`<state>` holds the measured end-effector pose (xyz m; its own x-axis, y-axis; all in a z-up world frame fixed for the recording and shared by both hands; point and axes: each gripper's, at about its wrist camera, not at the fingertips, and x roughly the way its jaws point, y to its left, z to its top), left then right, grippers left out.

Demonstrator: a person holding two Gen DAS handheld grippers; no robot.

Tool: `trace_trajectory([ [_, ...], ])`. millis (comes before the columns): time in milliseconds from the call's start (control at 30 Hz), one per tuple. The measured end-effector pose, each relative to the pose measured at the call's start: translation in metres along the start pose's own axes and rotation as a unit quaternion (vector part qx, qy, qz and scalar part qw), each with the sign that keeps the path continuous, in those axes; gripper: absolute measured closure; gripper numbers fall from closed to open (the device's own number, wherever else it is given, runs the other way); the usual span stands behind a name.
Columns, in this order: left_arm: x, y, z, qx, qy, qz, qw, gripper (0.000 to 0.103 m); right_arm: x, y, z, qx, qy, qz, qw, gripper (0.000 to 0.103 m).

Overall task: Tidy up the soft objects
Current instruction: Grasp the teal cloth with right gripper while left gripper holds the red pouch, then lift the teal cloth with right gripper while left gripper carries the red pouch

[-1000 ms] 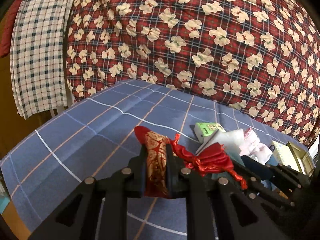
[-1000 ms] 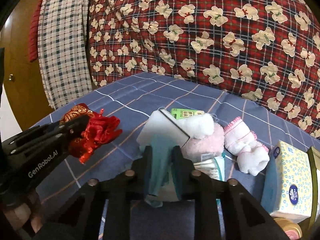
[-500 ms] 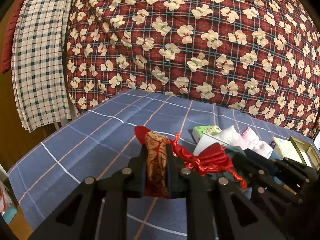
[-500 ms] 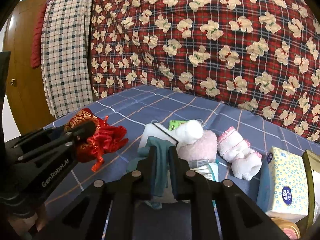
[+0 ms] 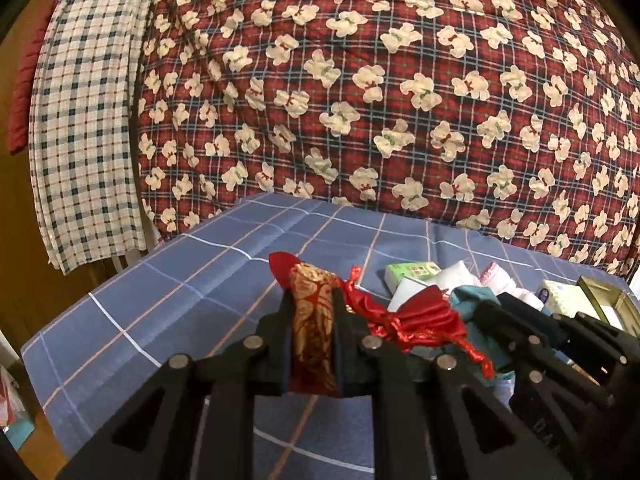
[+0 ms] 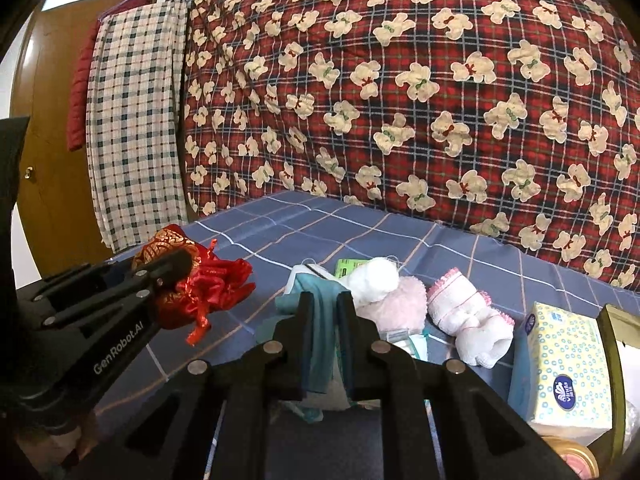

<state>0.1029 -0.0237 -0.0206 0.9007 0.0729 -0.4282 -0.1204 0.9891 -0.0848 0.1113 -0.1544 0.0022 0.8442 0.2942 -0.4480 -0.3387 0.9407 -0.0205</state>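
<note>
Two grippers: left gripper (image 5: 312, 300) clamps red pouch (image 5: 316, 320), right gripper (image 6: 325, 300) teal cloth (image 6: 320, 320).

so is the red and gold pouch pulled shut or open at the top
Shut, it seems. The pouch, clamped in the left gripper, has its red top gathered into tight ruffles, cord ends dangling; no opening shows in either view.

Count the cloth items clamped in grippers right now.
2. A red-and-gold pouch sits clamped in the left gripper; a teal cloth sits clamped in the right gripper.

Both wrist views low over bed (image 5: 168, 280), facing quilt (image 6: 400, 100)
</note>
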Motion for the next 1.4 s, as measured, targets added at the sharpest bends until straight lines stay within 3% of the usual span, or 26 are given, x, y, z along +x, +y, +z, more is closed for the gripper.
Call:
trace_trajectory([
  [767,-0.016,-0.004,-0.001,0.016,-0.043,0.014,0.9989,0.09,-0.026,-0.002,-0.002,0.009,-0.066,-0.007,0.998,0.09],
  [1400,-0.027,-0.005,-0.001,0.021,-0.072,0.016,0.997,0.09,-0.04,-0.005,-0.005,0.013,-0.094,-0.007,0.995,0.09],
])
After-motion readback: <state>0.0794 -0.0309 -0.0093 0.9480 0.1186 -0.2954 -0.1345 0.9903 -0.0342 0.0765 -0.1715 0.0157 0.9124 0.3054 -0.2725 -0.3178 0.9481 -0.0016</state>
